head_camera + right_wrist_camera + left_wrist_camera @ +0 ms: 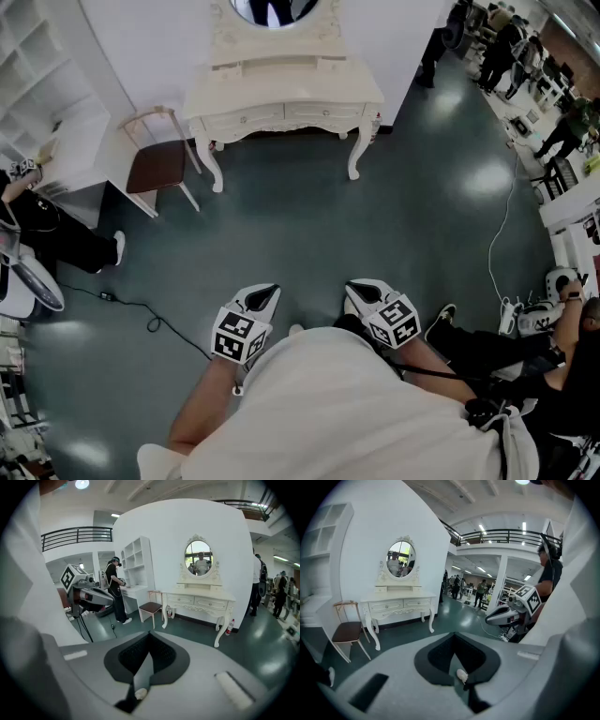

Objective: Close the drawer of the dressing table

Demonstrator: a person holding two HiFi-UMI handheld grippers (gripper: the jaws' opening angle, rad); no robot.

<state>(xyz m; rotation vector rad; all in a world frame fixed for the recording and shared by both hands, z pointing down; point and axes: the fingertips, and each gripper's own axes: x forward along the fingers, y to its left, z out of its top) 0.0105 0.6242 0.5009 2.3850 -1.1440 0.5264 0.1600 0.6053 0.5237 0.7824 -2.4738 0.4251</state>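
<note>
Both grippers have ground to cover before anything can be pushed, so the step in hand is, in my judgement, the approach. It would go best to walk up square to the furniture and pick out the open drawer once close. One gripper can then be brought level with that drawer's front and press flat on its middle, so that it slides in straight rather than skewing.

The left gripper (pixel 265 296) and the right gripper (pixel 362 292) are both held close in front of the person's body, tilted down toward the dark green floor (pixel 309 234). Each gripper's own view shows its jaws together, pad against pad, with nothing between them and nothing touched.

Across a stretch of that floor, well apart from both tools, stands the cream dressing table (pixel 281 94) against the white wall, with its oval mirror (pixel 277 9) above. A brown-seated chair (pixel 157 164) stands just beside it. From here the drawer fronts (pixel 181 600) look roughly flush, and I cannot tell which one stands open.
</note>
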